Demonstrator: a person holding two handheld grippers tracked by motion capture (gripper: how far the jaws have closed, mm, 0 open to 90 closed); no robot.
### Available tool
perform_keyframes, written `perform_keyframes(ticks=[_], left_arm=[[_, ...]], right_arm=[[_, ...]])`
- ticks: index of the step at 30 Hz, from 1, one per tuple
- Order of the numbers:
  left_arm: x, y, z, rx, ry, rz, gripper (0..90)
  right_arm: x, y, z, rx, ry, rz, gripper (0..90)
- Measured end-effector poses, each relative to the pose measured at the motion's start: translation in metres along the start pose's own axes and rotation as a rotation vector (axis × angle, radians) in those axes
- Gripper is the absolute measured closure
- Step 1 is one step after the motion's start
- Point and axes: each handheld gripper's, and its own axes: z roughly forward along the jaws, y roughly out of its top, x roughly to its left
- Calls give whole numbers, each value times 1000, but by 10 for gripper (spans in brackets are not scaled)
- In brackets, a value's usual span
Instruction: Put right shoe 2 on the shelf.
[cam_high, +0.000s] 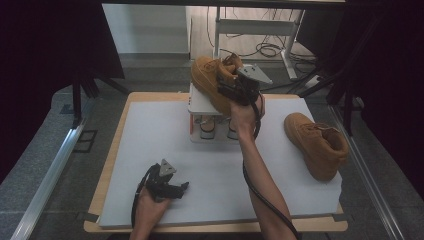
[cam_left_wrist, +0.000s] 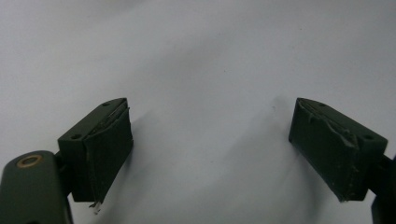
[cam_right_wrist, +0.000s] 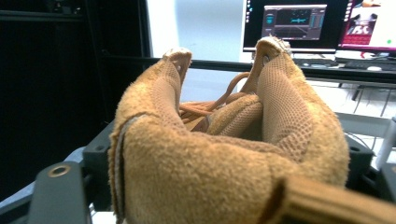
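Right gripper (cam_high: 239, 91) clamps the boot's (cam_high: 212, 80) heel collar, upper centre, over the small rack (cam_high: 202, 107). Left gripper (cam_high: 172, 189) idles open, lower left. Second boot (cam_high: 317, 144) lies right. Probably racking: lower level, seat sole, release.

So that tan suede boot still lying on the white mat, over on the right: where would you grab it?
Probably the padded collar at the heel of the tan suede boot. It lies on the white mat with its ankle opening towards the table's right edge, so come in from that side, one jaw inside and one outside. The right gripper holds the other boot that way.
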Motion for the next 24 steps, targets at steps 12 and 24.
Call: perform_keyframes(ticks=[12, 24], left_arm=[[0, 0, 0, 0, 0, 0, 132], [0, 0, 0, -3, 1, 2, 132]], right_arm=[[-8, -4, -7, 39, 68, -31, 104], [-16, -13, -23, 91, 144, -48, 99]])
